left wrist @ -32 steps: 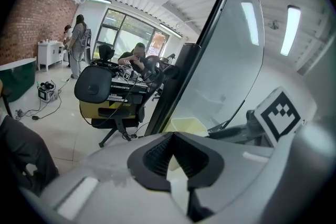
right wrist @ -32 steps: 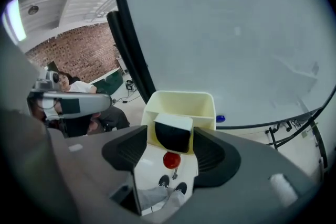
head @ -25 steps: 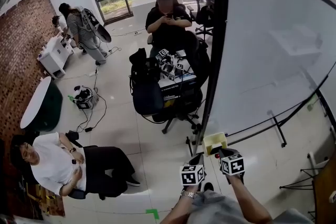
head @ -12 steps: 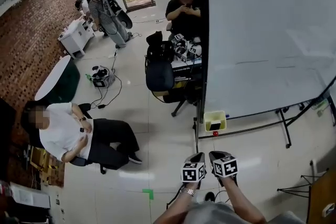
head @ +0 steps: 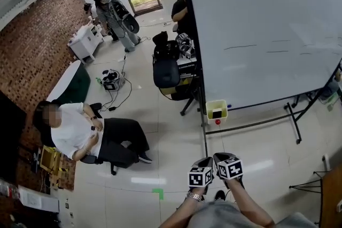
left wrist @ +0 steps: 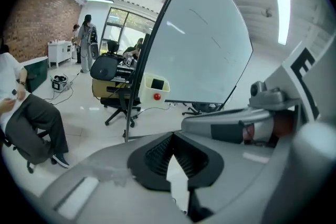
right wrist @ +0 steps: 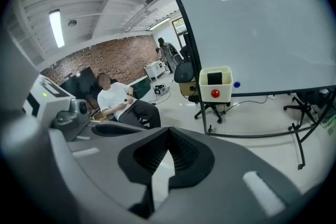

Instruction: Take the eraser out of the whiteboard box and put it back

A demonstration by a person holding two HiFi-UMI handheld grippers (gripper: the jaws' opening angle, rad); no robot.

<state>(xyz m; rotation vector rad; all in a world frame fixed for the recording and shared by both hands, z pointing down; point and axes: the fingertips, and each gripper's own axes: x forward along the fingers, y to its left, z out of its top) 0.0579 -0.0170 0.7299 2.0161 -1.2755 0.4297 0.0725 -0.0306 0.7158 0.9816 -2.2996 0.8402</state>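
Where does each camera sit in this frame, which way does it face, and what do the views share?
Head view: on the person's head, looking steeply down toward the whiteboard; both forearms, the left gripper and the right gripper show at the bottom.
Left gripper view: rides the left gripper, looks along its shut jaws toward the yellow box; the right gripper's body shows at right.
Right gripper view: rides the right gripper, faces the same box along shut jaws; the left gripper's body shows at left.
Shared: all three show whiteboard and box.
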